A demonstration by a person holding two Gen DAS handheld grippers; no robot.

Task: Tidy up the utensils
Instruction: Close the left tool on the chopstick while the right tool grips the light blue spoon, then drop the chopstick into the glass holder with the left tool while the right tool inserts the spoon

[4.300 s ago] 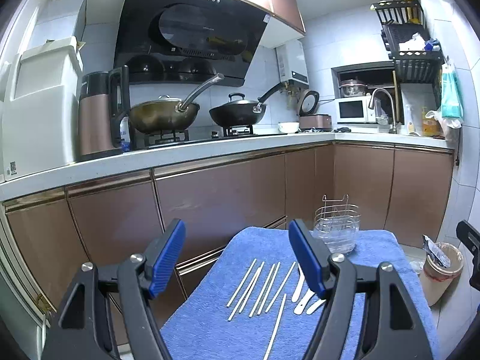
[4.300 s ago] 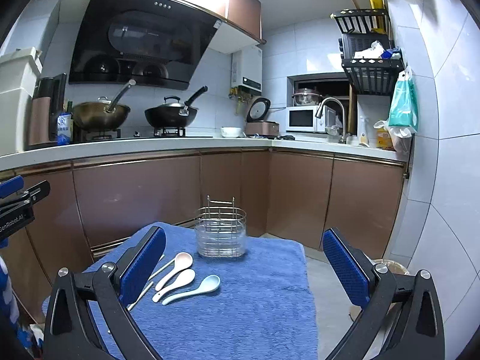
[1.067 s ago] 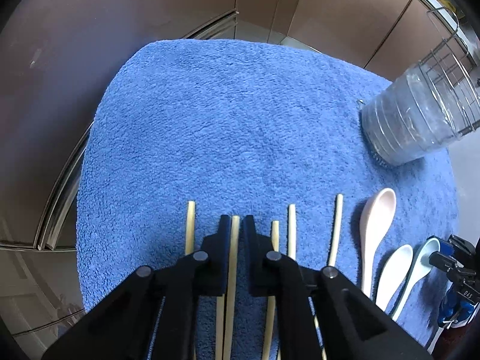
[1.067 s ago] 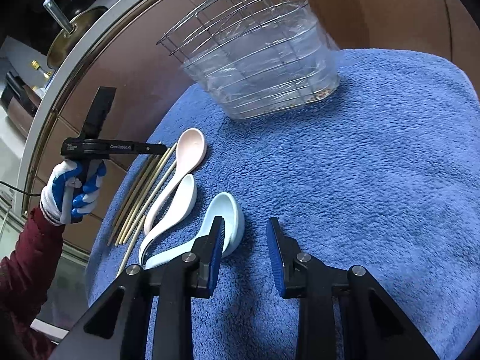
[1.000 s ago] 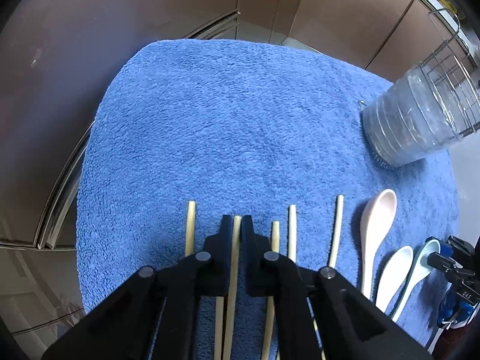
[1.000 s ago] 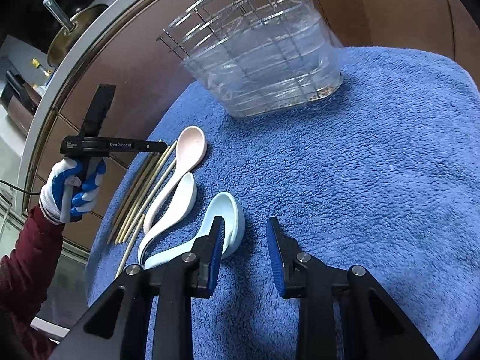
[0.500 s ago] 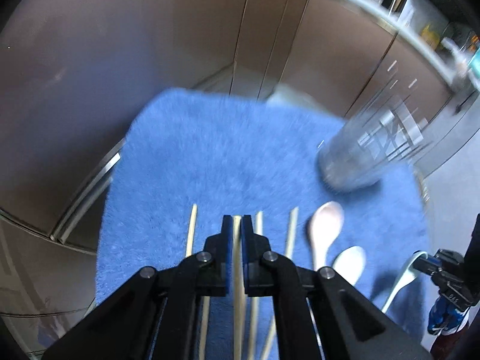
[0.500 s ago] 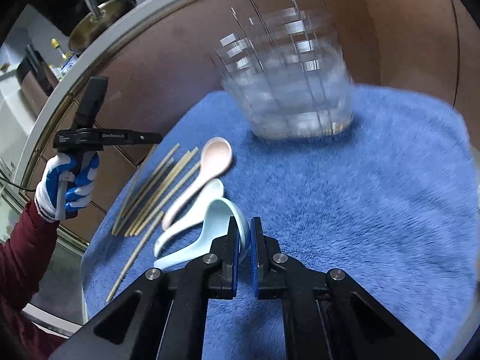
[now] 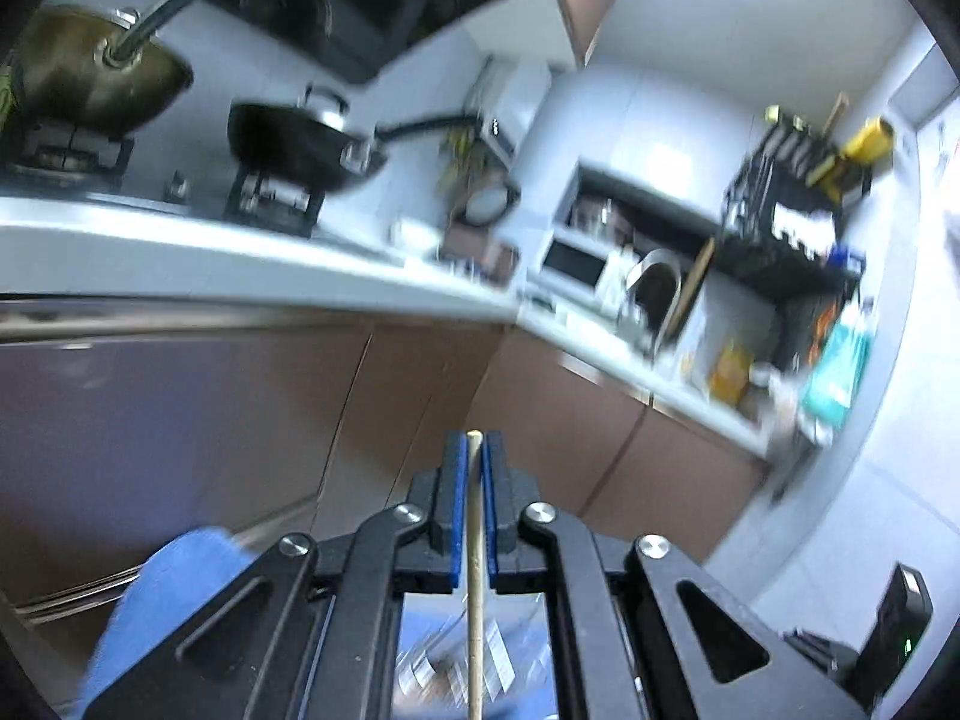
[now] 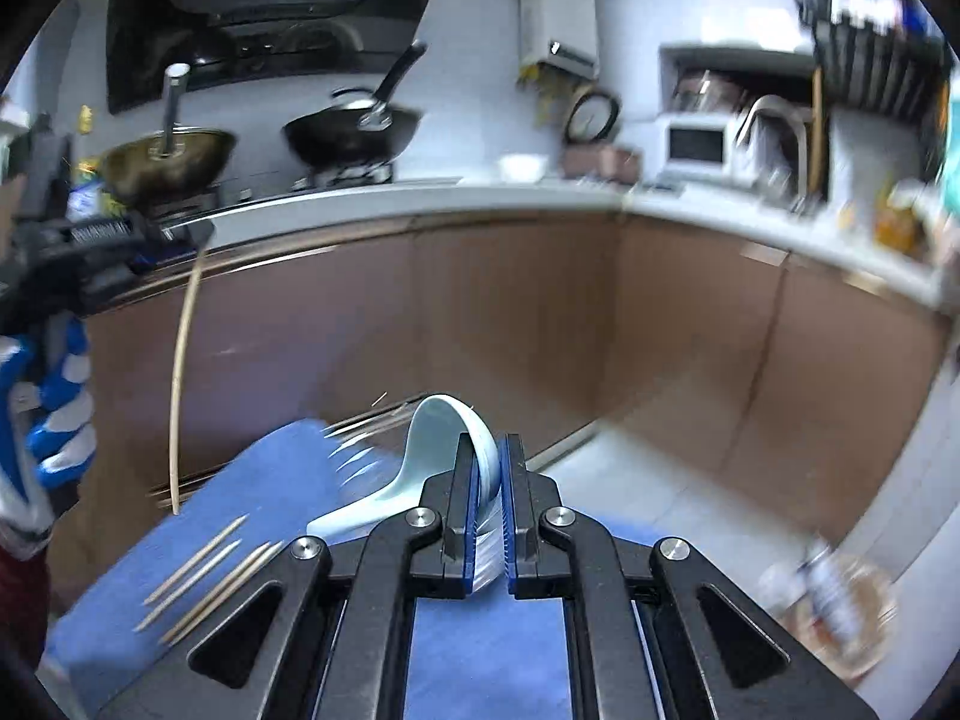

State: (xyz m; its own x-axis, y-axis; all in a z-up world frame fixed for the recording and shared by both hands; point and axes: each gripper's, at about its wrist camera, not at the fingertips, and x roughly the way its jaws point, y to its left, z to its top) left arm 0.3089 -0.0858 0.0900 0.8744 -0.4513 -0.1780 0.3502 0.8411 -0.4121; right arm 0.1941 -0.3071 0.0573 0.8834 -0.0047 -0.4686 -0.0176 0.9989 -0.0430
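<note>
Kitchen cabinets behind, left hand-held gripper (image 9: 474,450) raised, pinching a chopstick (image 9: 475,570), right hand-held gripper (image 10: 486,450) pinching a pale-blue spoon (image 10: 432,438)

Left gripper (image 9: 473,450) is clamped on a chopstick (image 9: 476,570), held near level. Right gripper (image 10: 487,462) is clamped on a pale blue spoon (image 10: 432,438), tilted downward. Gloved left hand (image 10: 57,420) is seen left of the spoon.
</note>
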